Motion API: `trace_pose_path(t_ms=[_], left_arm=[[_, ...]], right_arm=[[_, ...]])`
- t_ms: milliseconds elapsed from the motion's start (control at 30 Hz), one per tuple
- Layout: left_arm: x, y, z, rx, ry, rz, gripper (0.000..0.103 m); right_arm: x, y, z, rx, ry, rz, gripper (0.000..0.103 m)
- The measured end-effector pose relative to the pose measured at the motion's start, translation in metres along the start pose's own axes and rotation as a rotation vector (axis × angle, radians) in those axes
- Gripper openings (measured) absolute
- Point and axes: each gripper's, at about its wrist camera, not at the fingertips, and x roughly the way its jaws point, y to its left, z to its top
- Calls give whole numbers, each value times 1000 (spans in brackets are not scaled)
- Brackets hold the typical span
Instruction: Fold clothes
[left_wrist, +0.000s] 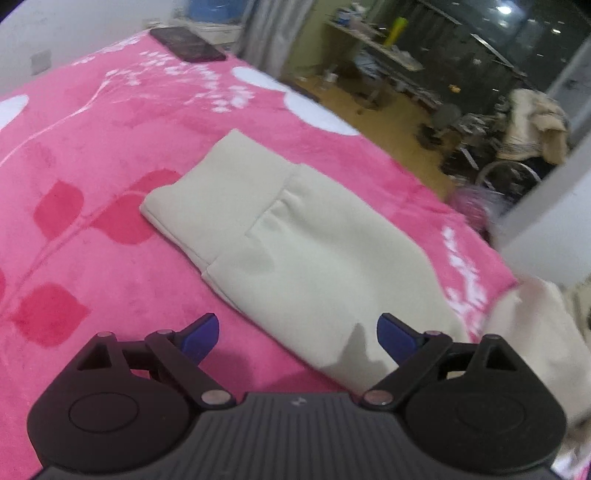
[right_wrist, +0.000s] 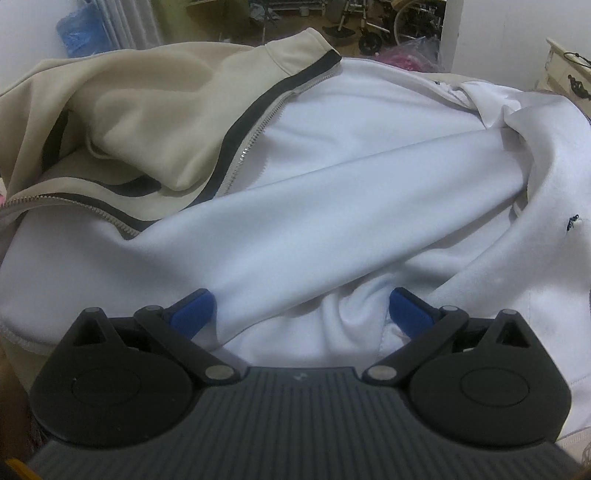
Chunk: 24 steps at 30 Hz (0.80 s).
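The left gripper (left_wrist: 298, 334) is spread wide and holds nothing, hanging over the near end of a folded cream garment (left_wrist: 295, 251). That garment lies flat on the pink blanket (left_wrist: 92, 155) of the bed, running from mid-bed toward the bed's near right edge, with one layer folded back over the other at its far end. A dark phone (left_wrist: 186, 44) rests at the bed's far edge, well apart from the garment.

The right gripper (right_wrist: 301, 310) is also wide open and grips nothing. Its blue fingertips (right_wrist: 194, 312) sit on either side of a fold of a white jacket (right_wrist: 332, 206), which is spread out and rumpled beneath it, one sleeve lying diagonally across the body. The jacket's beige outer side (right_wrist: 155, 110), with dark trim and a zipper (right_wrist: 251, 136), shows turned over at the far left.
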Motion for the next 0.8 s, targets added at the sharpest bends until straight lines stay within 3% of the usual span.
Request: trace_pose_path(t_ms=[67,133,200,233,300,433,567,800], left_arm=[[6,-9,-2,25,-48,45,91],[10,-19,-3,62,-96,106,79],[12,-26,-4,94,-132,161,52],[12,-29,-4,113,-148,176,45],[10,-35,-2,171,-176,194,10],[-1,-41,7,221,-250,221,8],[-28,-35,38,212,-402,271,8],[-44,0,110,203,-561,438,8]], right_arm=[[1,-1,0,-1,-1,2,102],[0,-1,0,-1,-1,3,102],[1,-1,0,-1,-1,0,102],[1,0,0,-1,0,-2,102],[2,0,1,-2,2,-4,102],[2,-1,1,-4,1,0,102],[2,-1,2,-7,9,2,102],[2,-2,1,-8,8,5,102]])
